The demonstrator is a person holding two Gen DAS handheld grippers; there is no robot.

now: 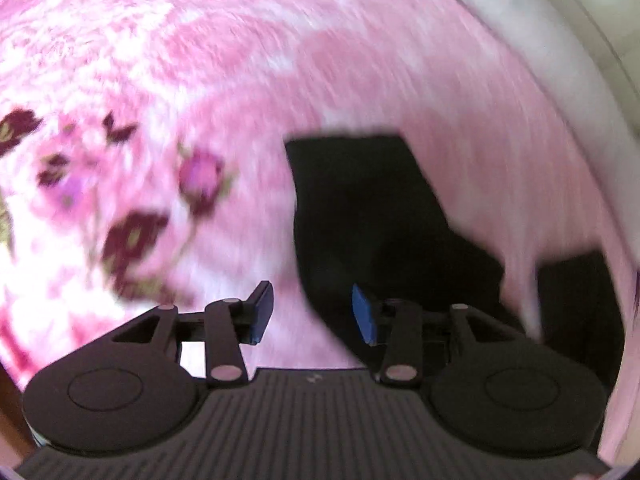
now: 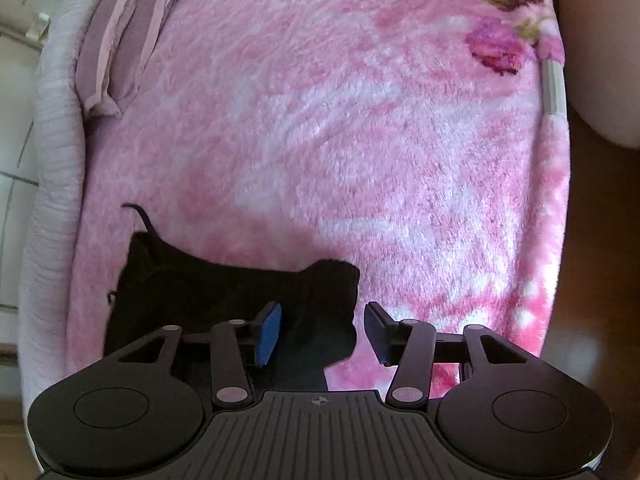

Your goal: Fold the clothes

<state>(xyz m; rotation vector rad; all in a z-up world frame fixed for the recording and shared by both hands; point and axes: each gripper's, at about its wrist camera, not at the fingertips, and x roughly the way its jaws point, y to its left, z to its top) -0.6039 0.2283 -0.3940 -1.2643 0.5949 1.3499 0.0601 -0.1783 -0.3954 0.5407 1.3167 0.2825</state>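
A black garment (image 1: 372,216) lies on a pink fluffy blanket (image 1: 280,60). In the blurred left wrist view it stretches from the middle down to the right, with another black part (image 1: 576,308) at the far right. My left gripper (image 1: 313,314) is open and empty, just above the garment's left edge. In the right wrist view the black garment (image 2: 224,284) lies at the lower left of the blanket (image 2: 340,120). My right gripper (image 2: 324,334) is open and empty over the garment's right end.
A folded mauve striped cloth (image 2: 120,48) lies at the far left of the bed. A pale grey ribbed bed edge (image 2: 52,184) runs down the left side. The blanket has dark flower prints (image 1: 132,236). A brown floor (image 2: 592,300) shows at the right.
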